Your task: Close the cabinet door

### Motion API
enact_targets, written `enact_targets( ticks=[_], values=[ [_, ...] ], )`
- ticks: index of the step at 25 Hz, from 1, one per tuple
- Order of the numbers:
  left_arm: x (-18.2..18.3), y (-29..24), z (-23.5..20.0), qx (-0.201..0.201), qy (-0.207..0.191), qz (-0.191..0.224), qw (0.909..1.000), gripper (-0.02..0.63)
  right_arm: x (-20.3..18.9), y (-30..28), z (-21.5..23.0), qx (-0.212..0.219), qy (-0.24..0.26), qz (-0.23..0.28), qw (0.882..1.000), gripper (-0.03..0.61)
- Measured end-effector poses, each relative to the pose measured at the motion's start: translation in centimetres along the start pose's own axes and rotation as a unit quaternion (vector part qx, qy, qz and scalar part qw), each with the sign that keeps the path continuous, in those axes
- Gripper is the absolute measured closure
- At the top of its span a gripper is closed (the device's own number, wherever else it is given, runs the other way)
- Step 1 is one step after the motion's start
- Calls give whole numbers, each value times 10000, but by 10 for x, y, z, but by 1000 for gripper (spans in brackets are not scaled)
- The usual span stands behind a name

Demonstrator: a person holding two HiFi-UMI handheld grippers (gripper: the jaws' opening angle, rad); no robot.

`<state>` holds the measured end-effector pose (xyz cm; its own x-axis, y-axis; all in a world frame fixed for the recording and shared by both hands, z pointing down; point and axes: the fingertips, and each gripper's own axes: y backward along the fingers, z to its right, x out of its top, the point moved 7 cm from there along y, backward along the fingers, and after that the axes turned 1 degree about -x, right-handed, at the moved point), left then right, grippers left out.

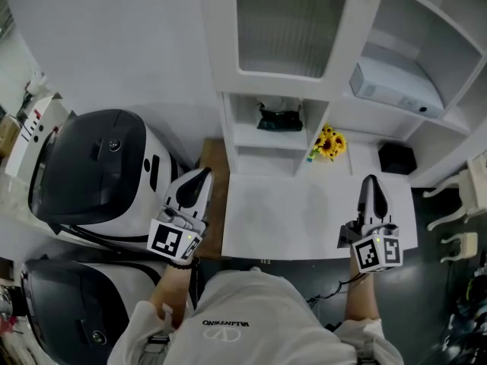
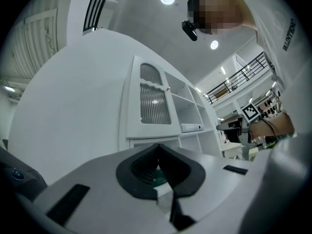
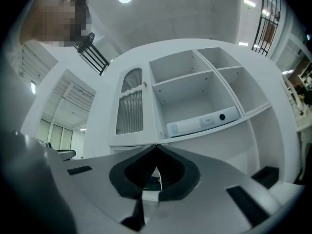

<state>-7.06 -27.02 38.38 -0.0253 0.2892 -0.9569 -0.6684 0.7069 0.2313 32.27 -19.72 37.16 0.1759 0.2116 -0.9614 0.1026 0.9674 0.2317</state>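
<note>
Sitting on cabinet [image 1: 358, 116] shelf: white box [image 1: 396, 88]; blk item [image 1: 279, 119] in lower cubby [image 1: 259, 138].

The cabinet door [image 1: 283, 23] has a ribbed translucent pane in a smooth white painted frame; at nine o'clock, a machine [image 1: 91, 166] shows a glossy black plastic lid on white casing

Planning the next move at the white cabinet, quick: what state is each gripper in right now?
Left white two-jaw gripper: closed, jaws together, holding nothing.
Right white two-jaw gripper: closed, jaws together, holding nothing.
</note>
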Motion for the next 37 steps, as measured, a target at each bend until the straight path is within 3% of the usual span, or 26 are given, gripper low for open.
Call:
enact_targets(
  ticks=[11, 37],
  values=[
    [3, 5, -8, 84, 427, 218, 9988, 609, -4, 7, -3, -14, -43, -97, 9999, 571],
    [1, -10, 4, -112, 391, 201, 9990, 609, -2, 11, 1, 7, 36, -197, 9998, 571]
  ],
)
